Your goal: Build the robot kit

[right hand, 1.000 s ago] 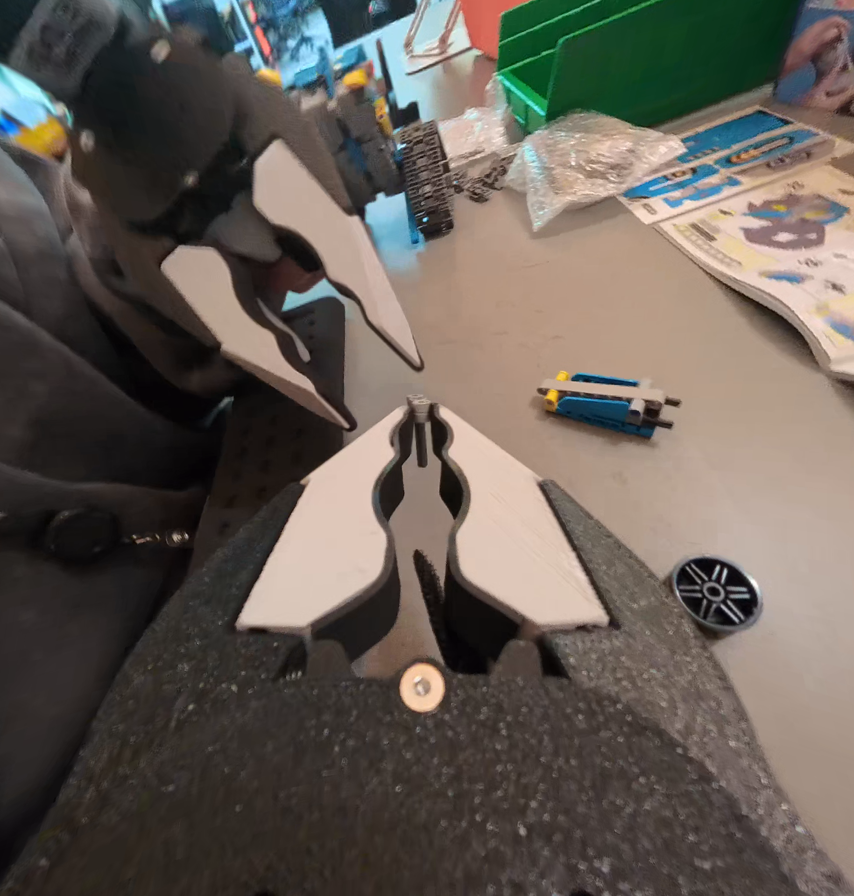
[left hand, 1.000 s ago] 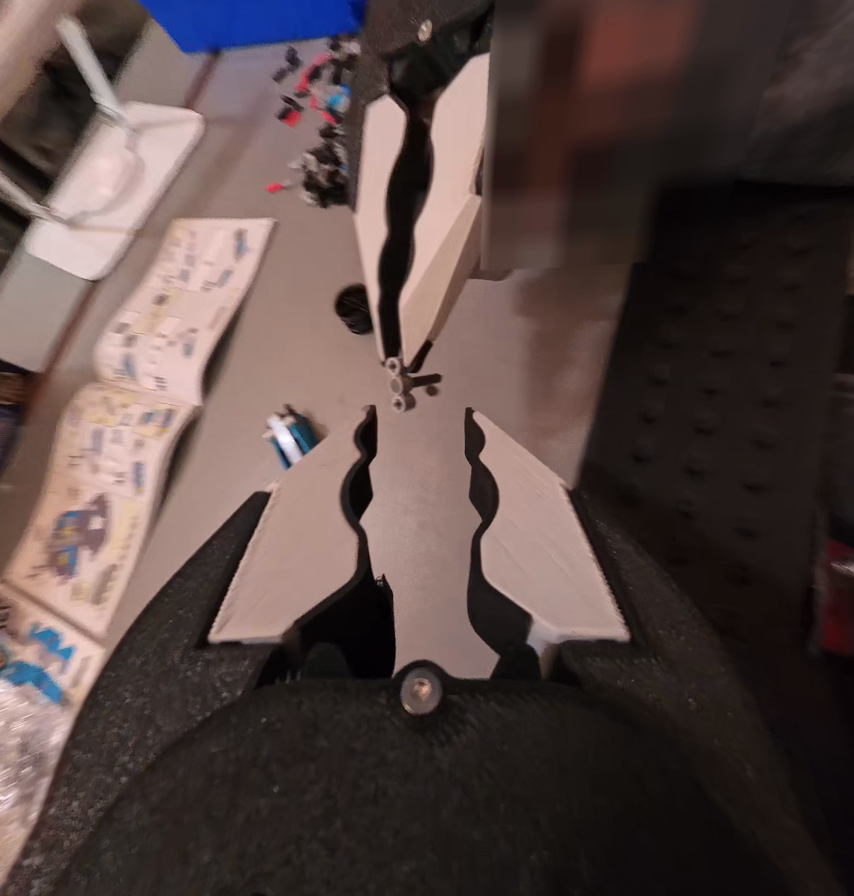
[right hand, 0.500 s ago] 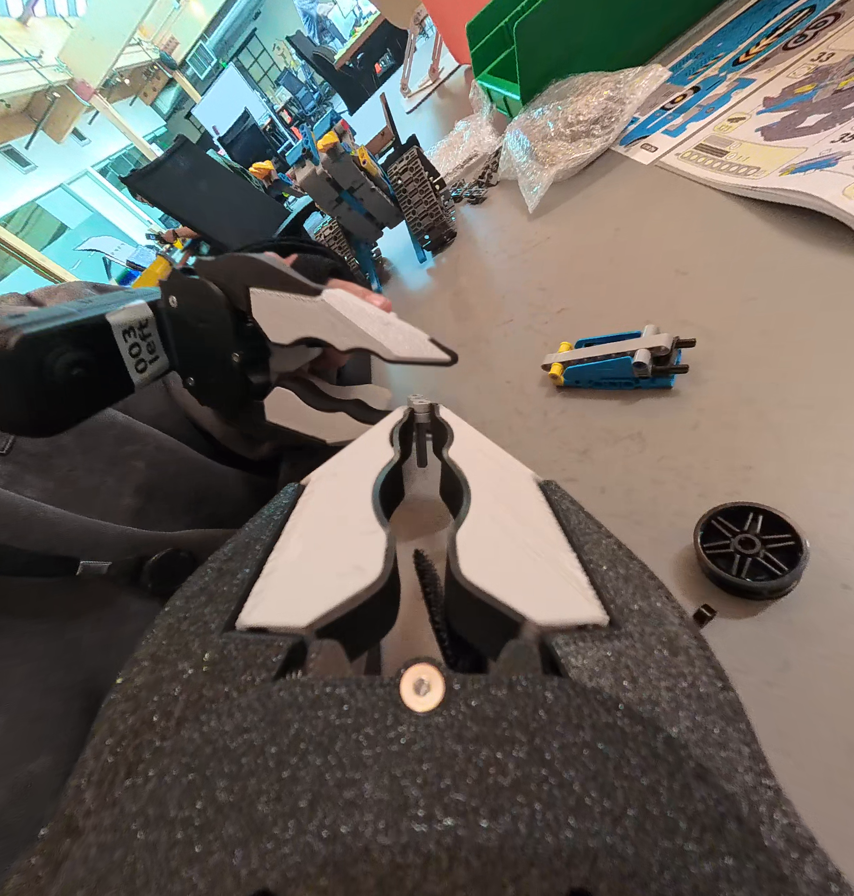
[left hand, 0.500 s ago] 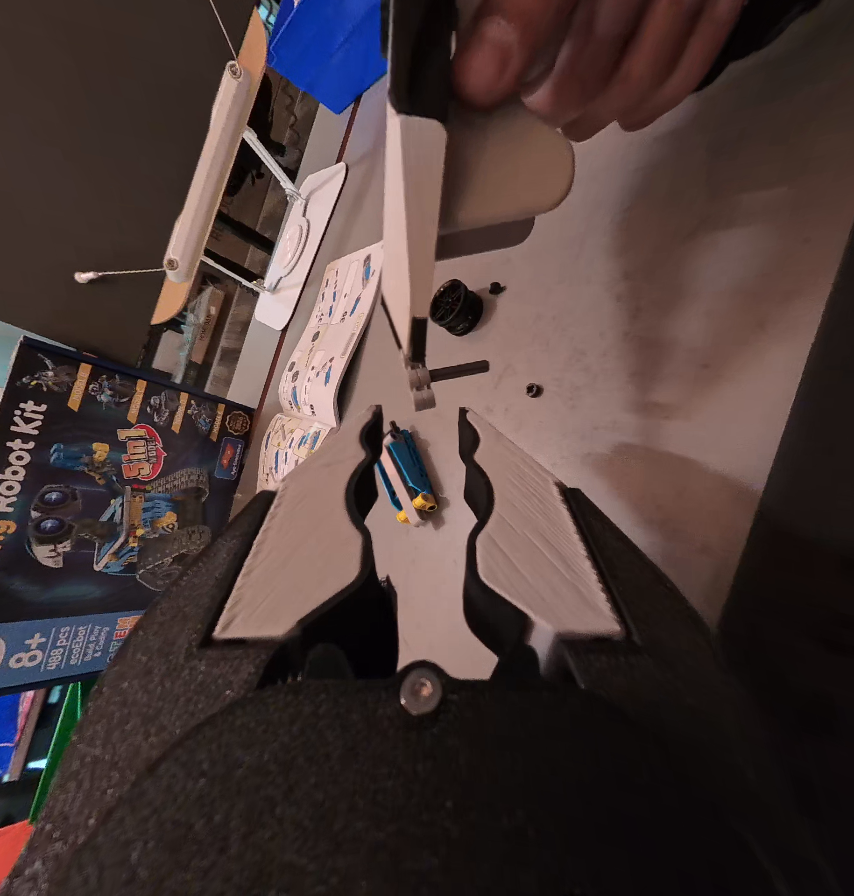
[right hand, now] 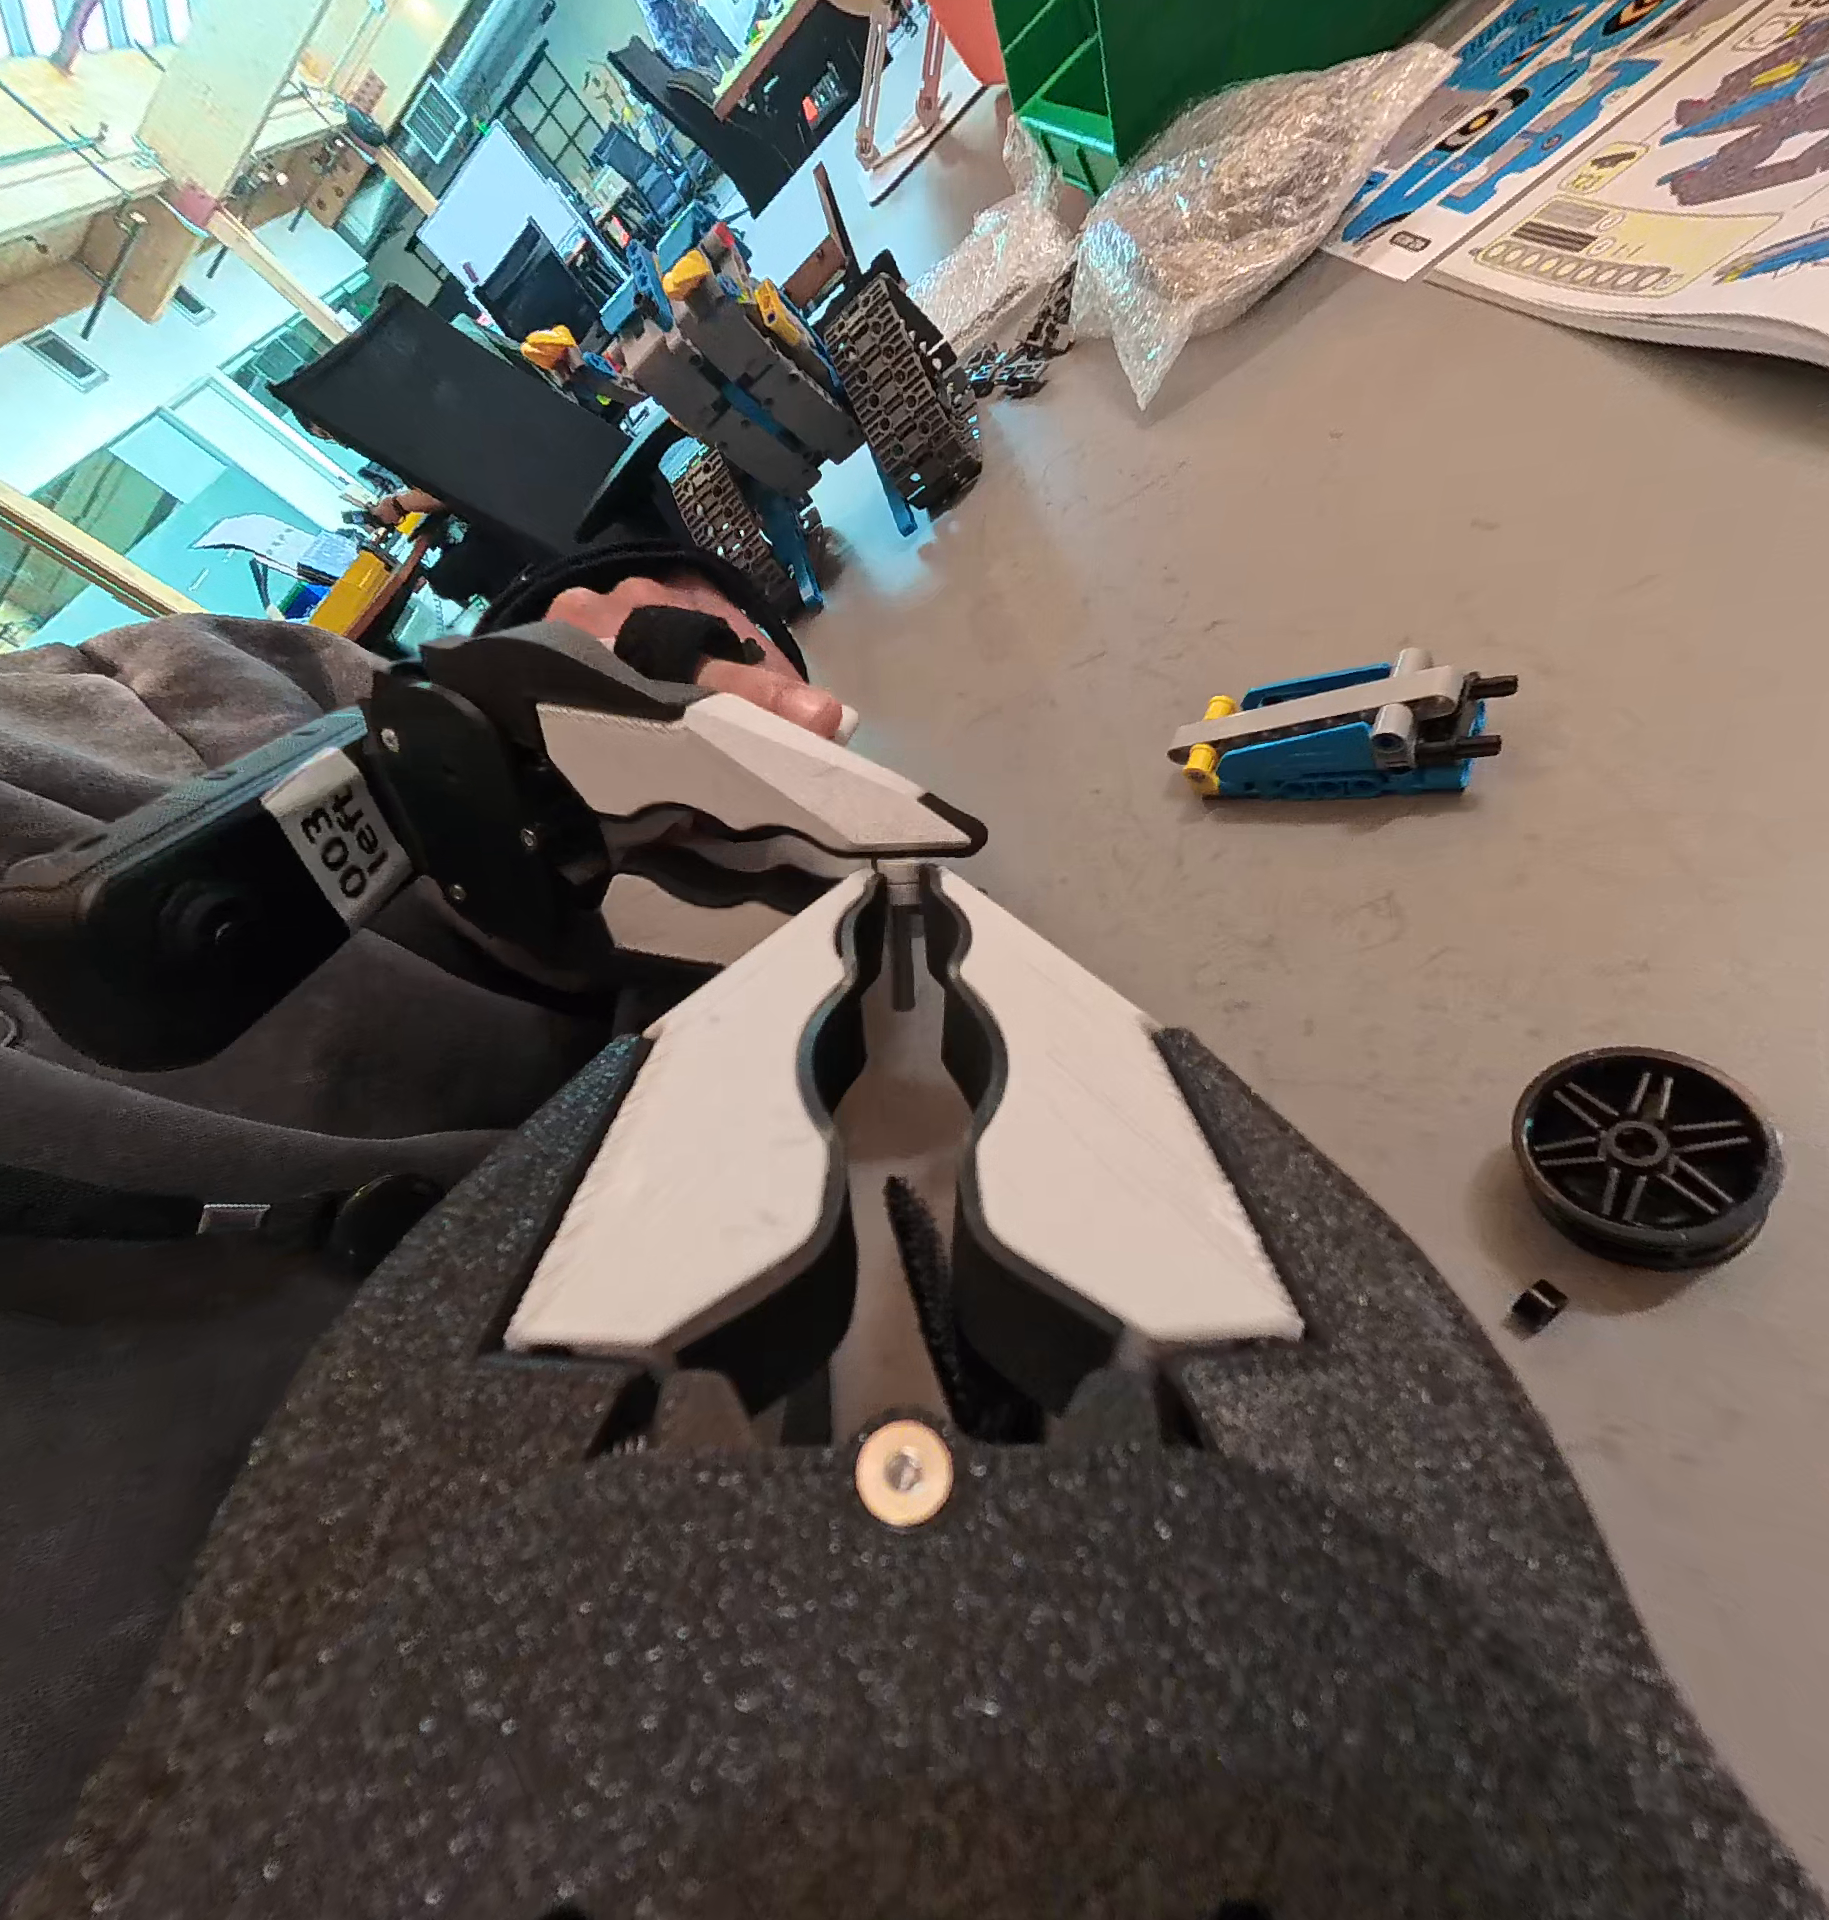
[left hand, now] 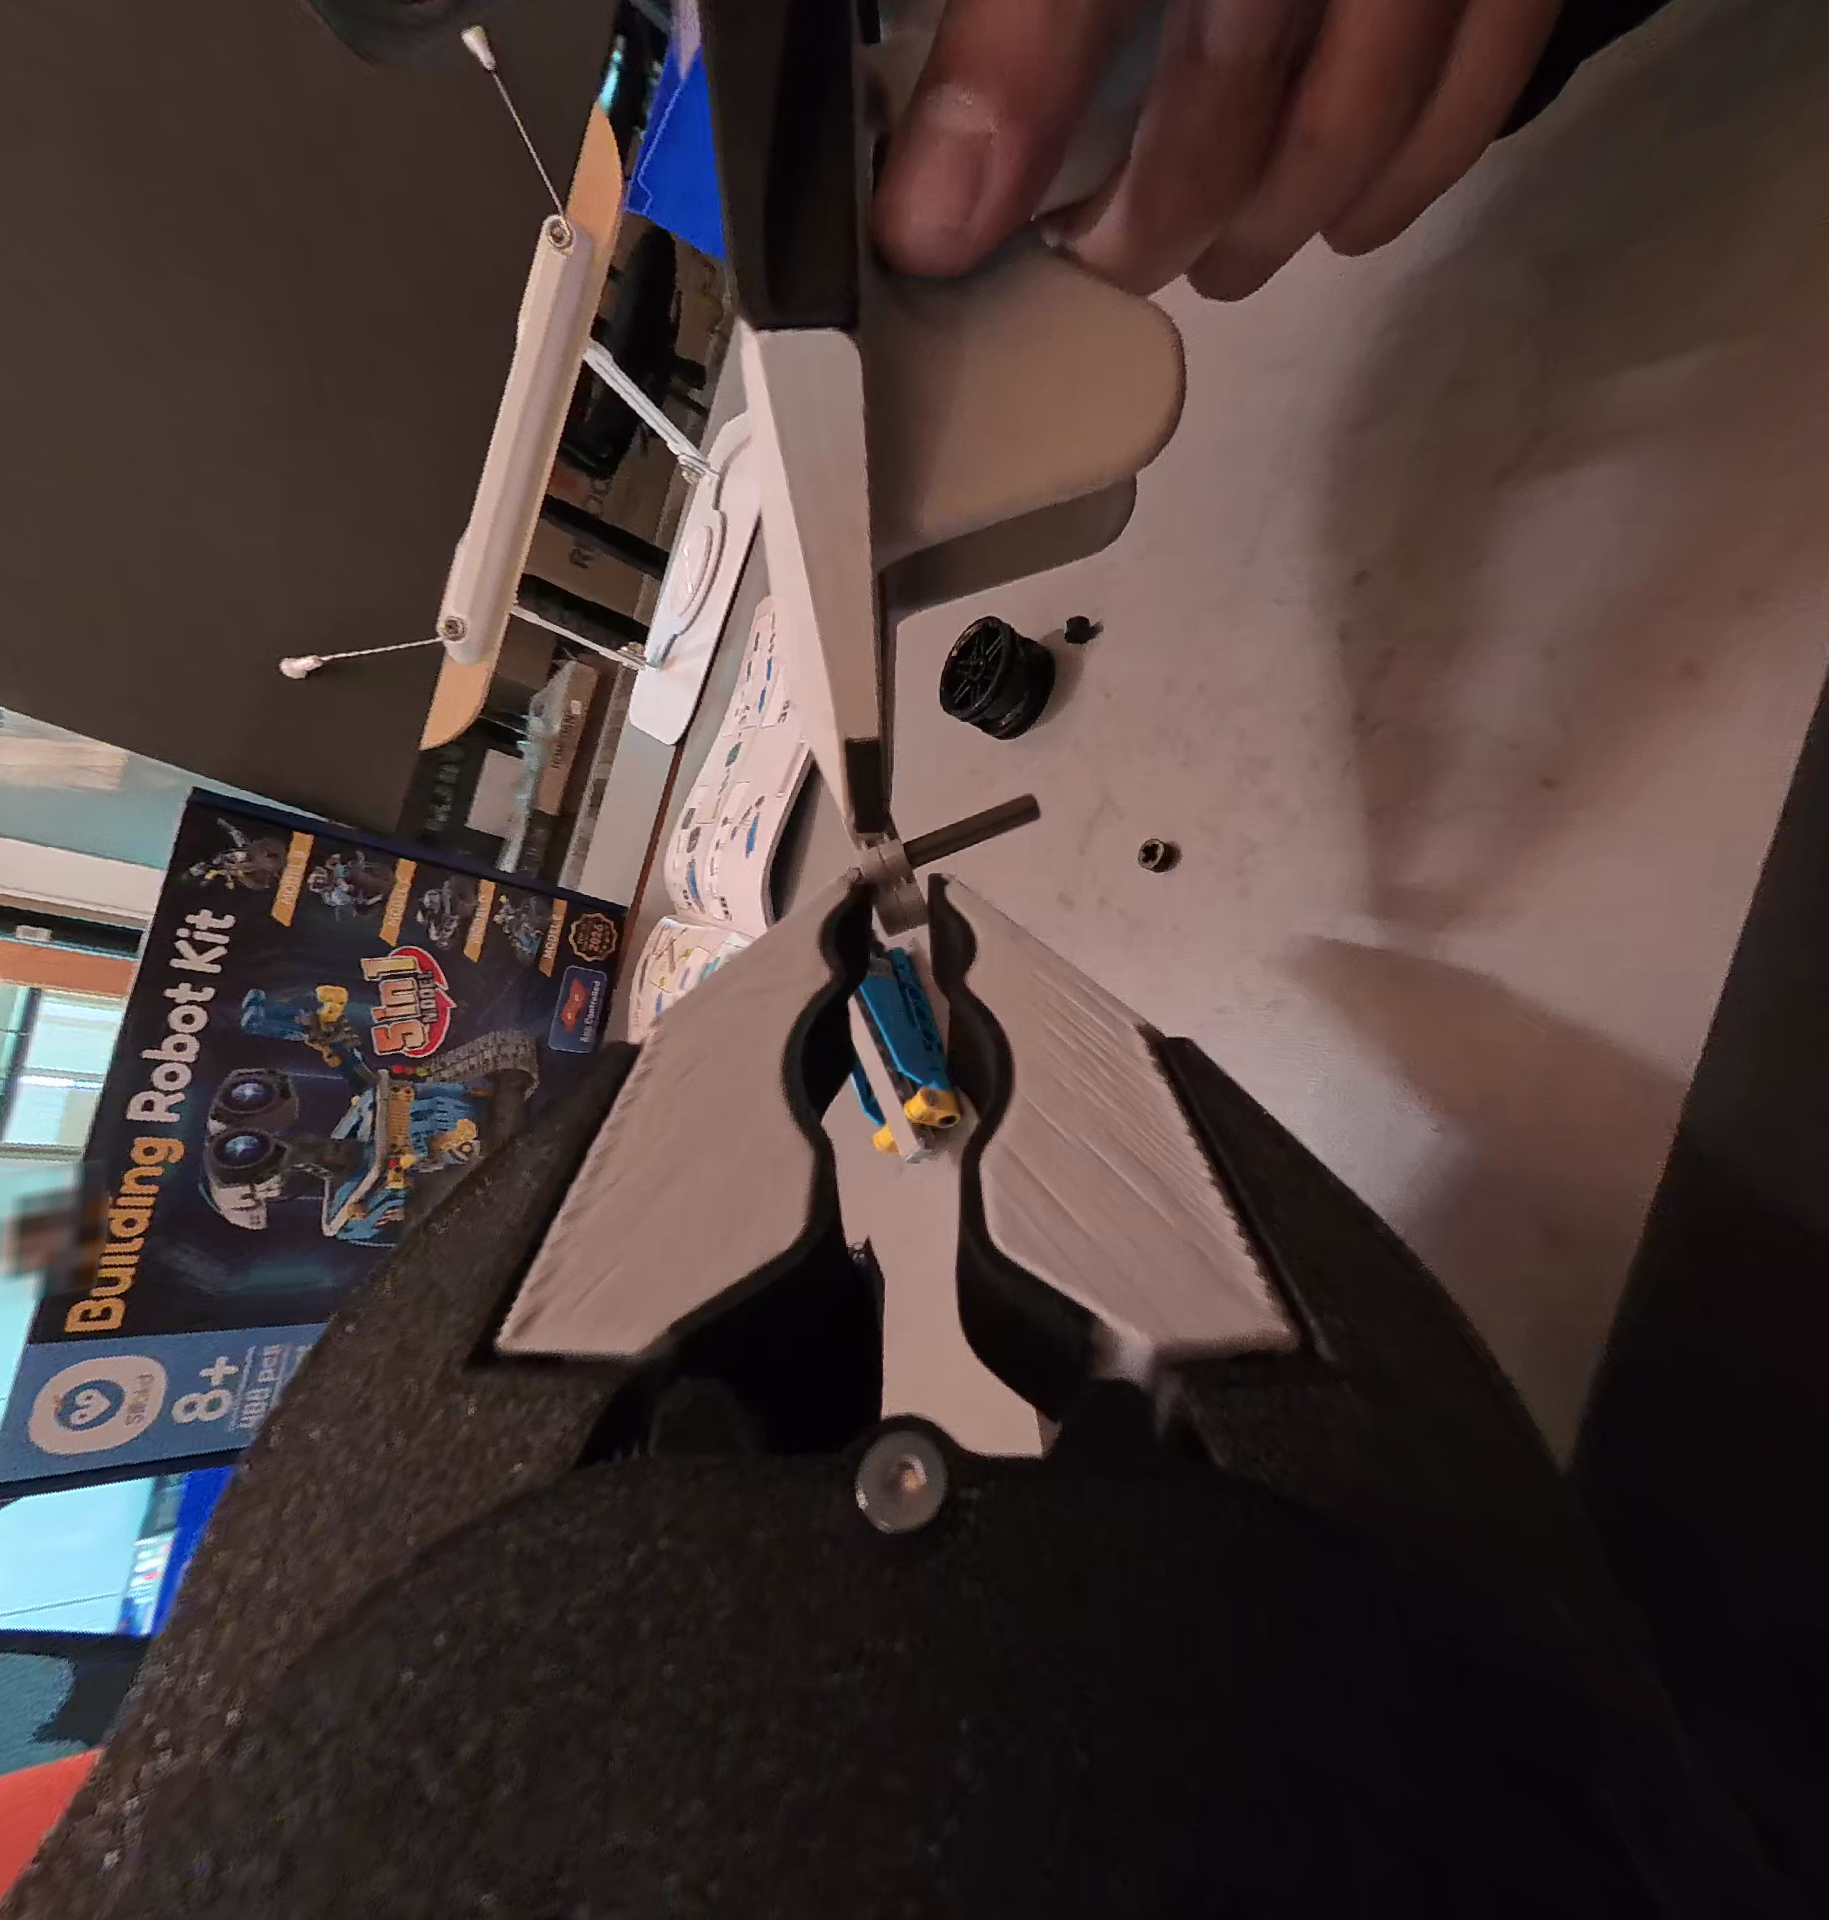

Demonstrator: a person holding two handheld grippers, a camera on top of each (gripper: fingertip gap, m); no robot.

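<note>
Your right gripper (right hand: 897,883) was clamped on a small grey connector (right hand: 902,896) with a black axle (right hand: 902,961) running back between its fingers, held above the grey tabletop (right hand: 1409,987). Your left gripper (left hand: 894,894) met it tip to tip: its fingers had closed to a narrow gap around the same grey connector (left hand: 899,883), one fingertip (left hand: 850,891) touching it (whether the other pressed on it too could not be told from either view). In the left wrist view the axle (left hand: 977,826) stuck out sideways from the connector, and the right gripper (left hand: 868,769) came down from above with a hand (left hand: 1149,135) wrapped around its body.

On the table beyond the two tools lay a small blue and grey assembly (right hand: 1341,732) with yellow pins, well apart from both grippers. A black spoked wheel (right hand: 1648,1169) sat near the right gripper's flank, with a tiny black bushing (right hand: 1536,1304) just beside it. Farther off stood a tracked model (right hand: 785,384) in grey, blue and yellow, crumpled clear plastic bags (right hand: 1232,218), an open instruction booklet (right hand: 1668,208) and a green bin (right hand: 1180,62). The left wrist view also caught the kit's blue box (left hand: 297,1101) standing at the table's edge and a small dark ring (left hand: 1157,854) lying near the axle.
</note>
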